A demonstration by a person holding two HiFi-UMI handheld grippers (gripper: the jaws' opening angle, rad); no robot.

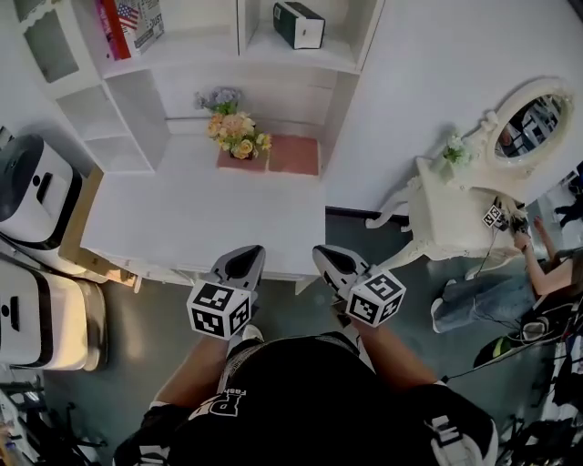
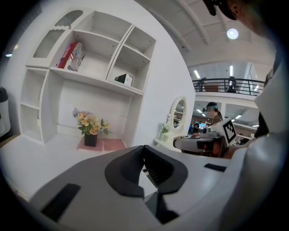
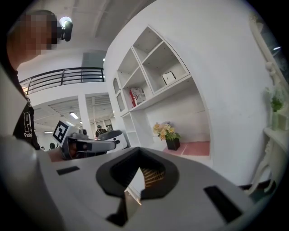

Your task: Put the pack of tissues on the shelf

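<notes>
Tissue pack (image 1: 299,25), dark with one white face, sits on the shelf (image 1: 305,56).

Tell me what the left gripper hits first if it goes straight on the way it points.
Probably the bare white desk top. The left gripper hangs at its front edge, and that surface shows just past its shut, empty jaws. The flower bouquet stands further back, though depth is unclear.
</notes>
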